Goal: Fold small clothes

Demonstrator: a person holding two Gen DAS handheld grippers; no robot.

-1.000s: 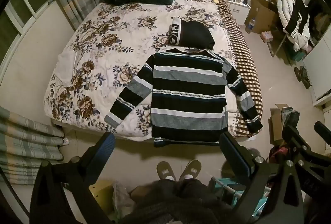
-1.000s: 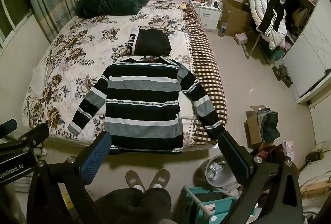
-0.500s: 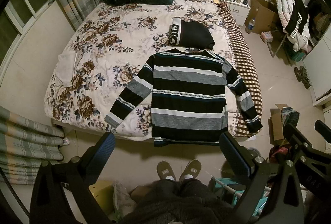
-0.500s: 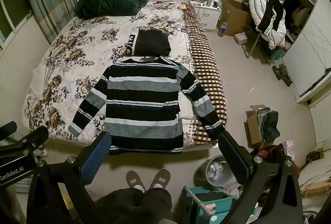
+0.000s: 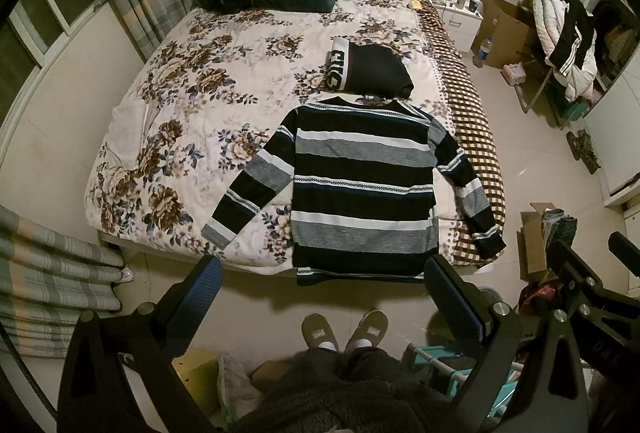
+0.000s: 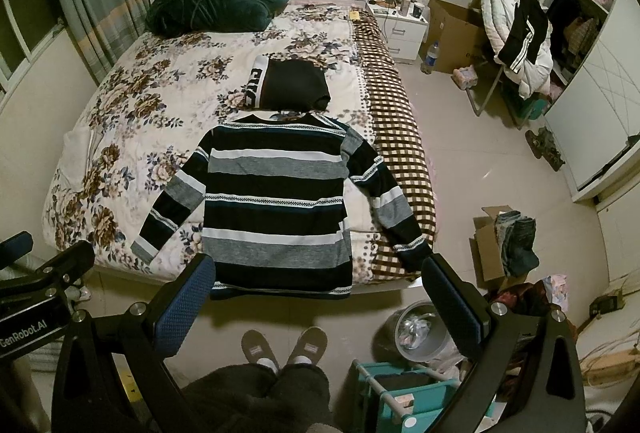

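Ahead of both grippers and well below them, the striped sweater (image 5: 362, 189) lies flat on the bed (image 5: 192, 105), sleeves spread to either side and its hem hanging just over the near edge. I hold the left gripper (image 5: 322, 283) and the right gripper (image 6: 316, 283) high above the floor, each spread wide with nothing between its blue pads, neither one near the cloth. Beyond the sweater's collar, touching it or just beside it, sits a folded black garment (image 5: 370, 71), so I judge one piece done and this sweater not yet begun: both sleeves and the body are left to fold. From the left gripper's view I see the curtain (image 5: 52, 273) bunched at my lower left and the right gripper out at the far right edge. From the right gripper's view I get a grey bin (image 6: 420, 331) just below its right finger, a box of jeans (image 6: 508, 245), and the white shelves farther right.
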